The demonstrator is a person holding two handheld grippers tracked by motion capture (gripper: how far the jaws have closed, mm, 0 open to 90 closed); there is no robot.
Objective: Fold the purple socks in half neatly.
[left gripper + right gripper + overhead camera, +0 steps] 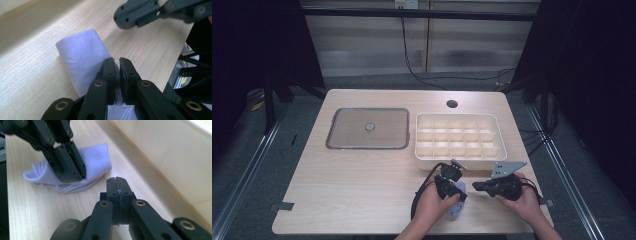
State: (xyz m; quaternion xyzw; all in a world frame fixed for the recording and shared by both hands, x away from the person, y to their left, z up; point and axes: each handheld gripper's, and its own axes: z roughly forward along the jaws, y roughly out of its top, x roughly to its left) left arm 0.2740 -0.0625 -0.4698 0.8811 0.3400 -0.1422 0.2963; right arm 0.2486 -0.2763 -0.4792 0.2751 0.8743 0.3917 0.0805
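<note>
At a pale wood-grain table (pixel 362 175), a person works a small pale-lilac cloth (pixel 82 57) with two hand-held black grippers. The left gripper (pixel 116 65) has its jaws pinched tight on a fold of the soft, finely ribbed fabric, which bunches up between the pads and drapes in loose layers onto the tabletop. The right gripper (pixel 116 182) hovers just beside the cloth with its jaws pressed fully together, nothing between them.

The cloth lies near the front edge of the table, close to the person's left hand (pixel 432 200) and just in front of the cream plastic organiser tray (pixel 497 125), a rounded rectangular box divided into many small square compartments. None of those compartments appears to hold anything. To the tray's left rests a flat, square translucent lid with a dark rim (pixel 367 129), a small round knob at its centre.

Judging from how things lie, the work looks to be at an early stage: the cloth is gripped but remains on the table, partly folded over itself into a rough roll, and it has not been placed in the tray. Lifting it, or tidying its folds with the second gripper, seems to be what is left. The limp fabric will likely sag and shift when raised.
</note>
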